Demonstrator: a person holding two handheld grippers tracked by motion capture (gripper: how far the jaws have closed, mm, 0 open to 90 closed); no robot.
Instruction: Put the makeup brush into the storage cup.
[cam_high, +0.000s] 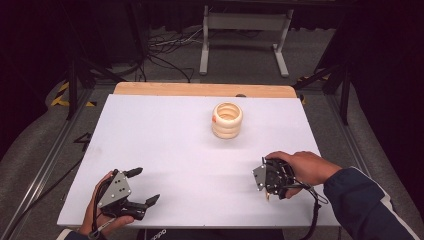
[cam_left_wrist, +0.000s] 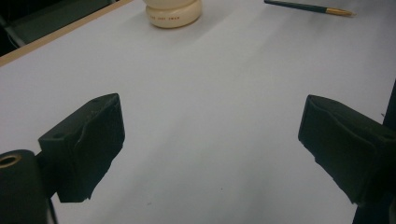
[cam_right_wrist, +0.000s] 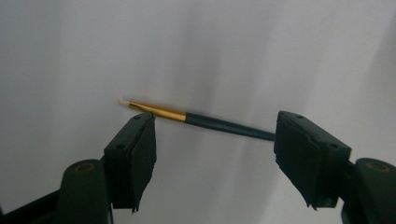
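Right gripper (cam_right_wrist: 215, 140) hovers jaws open over the brush (cam_right_wrist: 196, 118) lying flat on the white table (cam_high: 165, 140) near its front right, left gripper (cam_high: 137, 186) idles open, so looks like pre-grasp: next needs lowering and squeezing the handle.

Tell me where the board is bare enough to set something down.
Bare: the wide middle between the left gripper and the ring stack, and both far corners beside the stack. Crowded: the near right, where the right gripper straddles the pen.
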